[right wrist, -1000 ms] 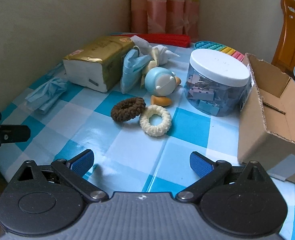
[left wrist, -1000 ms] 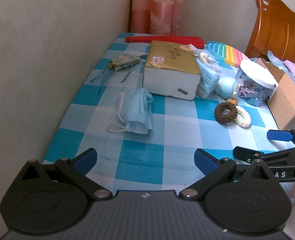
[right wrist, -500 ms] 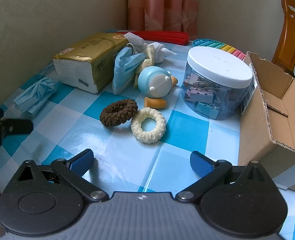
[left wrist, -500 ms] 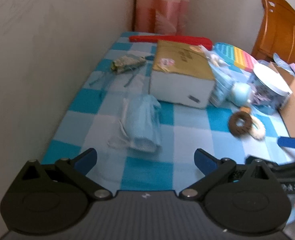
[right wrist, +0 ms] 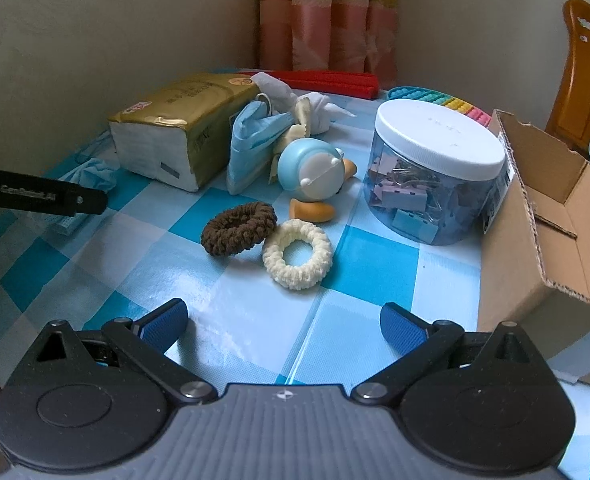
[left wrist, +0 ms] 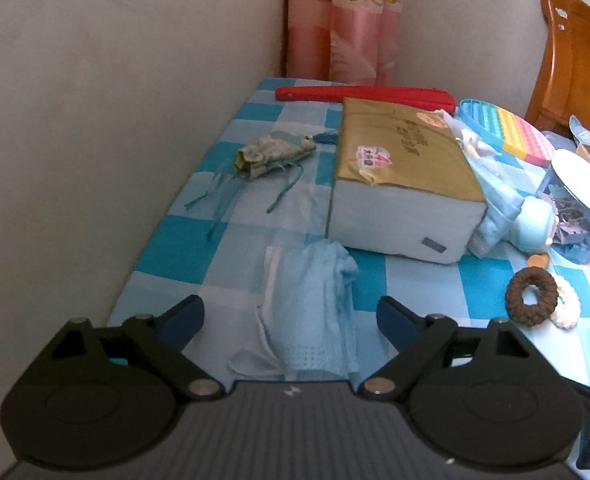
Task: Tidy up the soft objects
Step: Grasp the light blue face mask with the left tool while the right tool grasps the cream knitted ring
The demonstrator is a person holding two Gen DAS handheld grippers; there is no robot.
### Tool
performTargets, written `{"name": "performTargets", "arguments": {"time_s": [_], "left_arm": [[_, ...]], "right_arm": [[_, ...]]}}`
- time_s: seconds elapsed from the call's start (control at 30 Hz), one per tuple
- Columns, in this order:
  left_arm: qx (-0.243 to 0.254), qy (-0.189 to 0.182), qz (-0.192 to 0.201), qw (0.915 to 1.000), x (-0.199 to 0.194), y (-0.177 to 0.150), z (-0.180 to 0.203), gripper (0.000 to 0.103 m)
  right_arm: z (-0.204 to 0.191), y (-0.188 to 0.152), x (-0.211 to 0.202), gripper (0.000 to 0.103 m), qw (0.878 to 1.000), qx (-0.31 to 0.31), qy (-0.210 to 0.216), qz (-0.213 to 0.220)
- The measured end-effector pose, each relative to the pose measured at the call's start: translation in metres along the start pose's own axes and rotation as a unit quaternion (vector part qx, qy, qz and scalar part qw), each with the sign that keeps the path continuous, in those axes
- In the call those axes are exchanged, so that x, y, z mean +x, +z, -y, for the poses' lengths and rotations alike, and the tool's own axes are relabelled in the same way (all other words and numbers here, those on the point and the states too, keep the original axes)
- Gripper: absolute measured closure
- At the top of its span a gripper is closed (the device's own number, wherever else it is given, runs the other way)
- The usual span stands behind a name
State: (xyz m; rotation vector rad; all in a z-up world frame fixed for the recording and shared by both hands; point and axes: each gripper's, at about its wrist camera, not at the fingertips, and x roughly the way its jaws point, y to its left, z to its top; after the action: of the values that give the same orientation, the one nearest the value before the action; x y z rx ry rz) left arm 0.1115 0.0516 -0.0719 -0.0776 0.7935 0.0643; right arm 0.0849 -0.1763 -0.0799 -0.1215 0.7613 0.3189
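My left gripper (left wrist: pixel 291 318) is open, its fingers on either side of a crumpled light-blue face mask (left wrist: pixel 315 312) on the blue checked tablecloth. My right gripper (right wrist: pixel 285 320) is open and empty, a short way in front of a brown scrunchie (right wrist: pixel 239 228) and a cream scrunchie (right wrist: pixel 297 254). A second blue mask (right wrist: pixel 251 140) leans on the gold tissue pack (right wrist: pixel 179 120). A green fabric pouch (left wrist: pixel 271 154) lies near the wall. White tissue (right wrist: pixel 315 104) lies behind the mask.
A clear jar of clips with a white lid (right wrist: pixel 435 172), a blue penguin toy (right wrist: pixel 311 174), an open cardboard box (right wrist: pixel 547 216), a red folder (left wrist: pixel 363 94) and a rainbow pop-it (left wrist: pixel 507 130) share the table. A wall runs along the left.
My left gripper has moved forward and left, so the light-blue mask now lies between its fingers. My right gripper has edged closer to the two scrunchies.
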Motion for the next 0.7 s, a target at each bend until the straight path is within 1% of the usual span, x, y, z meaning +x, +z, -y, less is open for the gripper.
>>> {"name": "performTargets", "arguments": {"time_s": [0.07,0.13,0.17,0.23,0.3,0.37,0.43,0.5,0.53,0.57,0.6,0.63,0.67,0.7], "left_arm": [[0.002,-0.001,-0.002,1.0,0.002,0.0,0.001,0.011],[0.004,0.001,-0.002,1.0,0.005,0.0,0.002,0.011],[0.005,0.002,-0.003,1.0,0.005,0.001,0.003,0.011],[0.004,0.001,-0.003,1.0,0.006,0.002,0.002,0.011],[0.004,-0.001,-0.004,1.0,0.007,0.003,0.002,0.011],[0.004,-0.001,-0.003,1.0,0.007,0.003,0.002,0.011],[0.005,-0.001,-0.003,1.0,0.006,0.003,0.003,0.011],[0.006,-0.001,-0.003,1.0,0.005,0.003,0.004,0.015],[0.006,-0.001,-0.003,1.0,0.005,0.003,0.004,0.019],[0.006,0.0,-0.002,1.0,0.004,0.003,0.004,0.022],[0.006,0.001,-0.002,1.0,0.004,0.004,0.004,0.024],[0.006,0.002,-0.001,1.0,0.003,0.003,0.004,0.028],[0.005,0.003,0.001,1.0,0.002,0.003,0.004,0.034],[0.005,0.003,0.003,1.0,0.0,0.003,0.004,0.036]], "right_arm": [[0.001,0.003,0.003,0.0,1.0,-0.003,0.003,-0.001],[0.002,0.007,0.006,0.003,1.0,-0.005,0.003,0.0],[0.002,0.009,0.007,0.008,1.0,-0.007,0.002,0.003],[0.003,0.013,0.009,0.015,1.0,-0.008,0.002,0.006],[0.004,0.017,0.01,0.027,1.0,-0.006,-0.001,0.008],[0.005,0.021,0.011,0.035,1.0,-0.006,-0.004,0.011],[0.005,0.024,0.013,0.041,1.0,-0.008,-0.004,0.012],[0.004,0.025,0.014,0.05,1.0,-0.013,-0.01,0.014],[0.003,0.025,0.014,0.052,1.0,-0.015,-0.008,0.014],[0.002,0.026,0.013,0.057,1.0,-0.017,-0.008,0.014],[0.001,0.025,0.013,0.06,1.0,-0.019,-0.011,0.014],[0.0,0.025,0.012,0.062,1.0,-0.021,-0.011,0.014],[0.0,0.025,0.011,0.064,1.0,-0.023,-0.011,0.013],[-0.001,0.024,0.01,0.066,1.0,-0.023,-0.011,0.012]]}}
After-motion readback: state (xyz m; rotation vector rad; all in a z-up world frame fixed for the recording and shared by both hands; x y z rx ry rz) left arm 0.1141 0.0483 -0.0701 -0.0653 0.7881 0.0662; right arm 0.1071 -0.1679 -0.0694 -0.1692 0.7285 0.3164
